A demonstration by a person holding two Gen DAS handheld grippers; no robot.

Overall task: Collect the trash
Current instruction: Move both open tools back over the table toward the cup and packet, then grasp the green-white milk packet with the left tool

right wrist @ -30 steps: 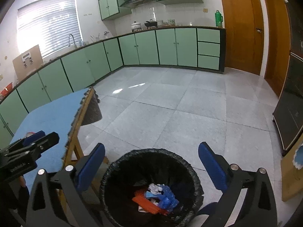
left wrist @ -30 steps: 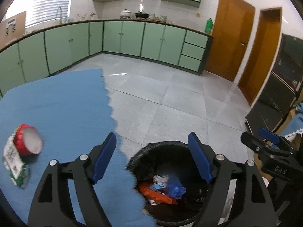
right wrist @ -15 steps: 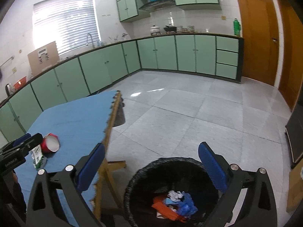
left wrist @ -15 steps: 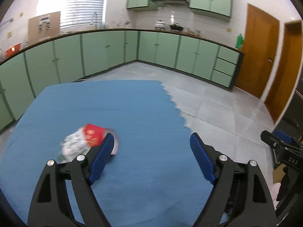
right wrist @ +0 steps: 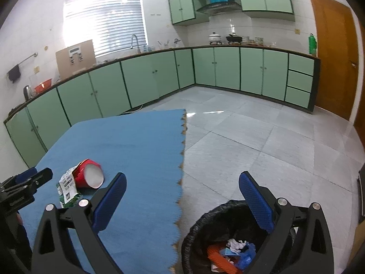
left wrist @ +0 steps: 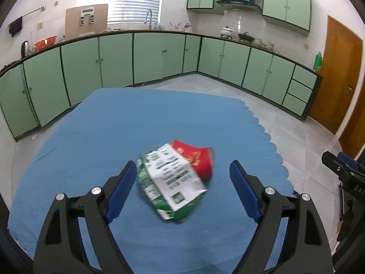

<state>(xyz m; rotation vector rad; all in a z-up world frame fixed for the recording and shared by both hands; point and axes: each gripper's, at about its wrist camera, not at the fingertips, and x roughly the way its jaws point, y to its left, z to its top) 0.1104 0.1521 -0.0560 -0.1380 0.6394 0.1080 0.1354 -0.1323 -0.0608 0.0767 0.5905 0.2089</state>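
A crumpled green-and-white carton lies on the blue table, touching a red paper cup on its side behind it. My left gripper is open and empty, its fingers either side of the carton. The carton and cup also show in the right wrist view. My right gripper is open and empty, held above the table's right edge and the black-lined trash bin, which holds orange, blue and white scraps.
The table's scalloped right edge borders a grey tiled floor. Green cabinets line the far walls, and wooden doors stand at the right. The left gripper shows at the left of the right wrist view.
My left gripper swung from over the bin to the table and now frames the carton and cup. My right gripper turned left, bringing the table into its view.
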